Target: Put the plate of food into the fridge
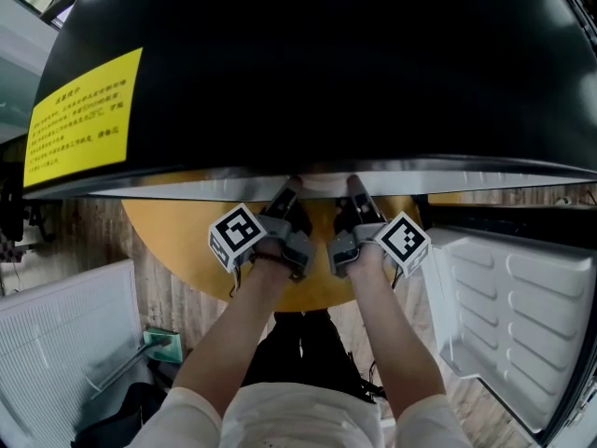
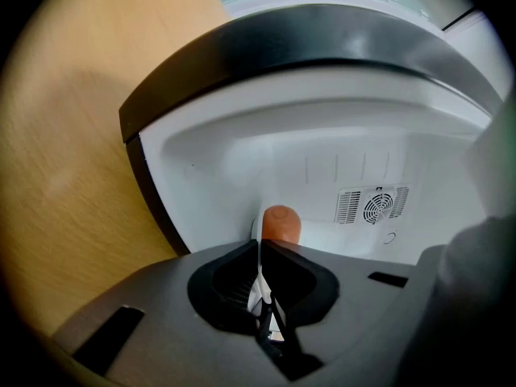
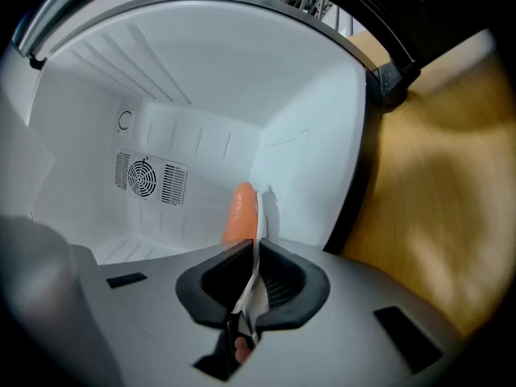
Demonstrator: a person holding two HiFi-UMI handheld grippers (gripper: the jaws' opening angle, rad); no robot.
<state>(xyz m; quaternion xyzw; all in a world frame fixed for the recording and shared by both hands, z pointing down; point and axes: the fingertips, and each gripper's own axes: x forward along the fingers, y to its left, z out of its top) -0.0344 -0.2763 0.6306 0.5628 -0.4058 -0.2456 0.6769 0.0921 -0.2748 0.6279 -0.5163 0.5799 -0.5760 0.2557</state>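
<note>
Plate (image 3: 248,290) rim clamped between left hand-held gripper (image 2: 260,252) and right hand-held gripper (image 3: 255,252), just within fridge (image 2: 322,156) opening ahead; set-down and release likely remain.

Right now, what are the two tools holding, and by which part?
The white plate, by its thin rim. The left tool and the right tool are each shut on its edge, with an orange piece of food on the plate.

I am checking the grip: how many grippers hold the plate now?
2. The left gripper is shut on the plate rim from one side, the right gripper from the other, both at the open fridge.
</note>
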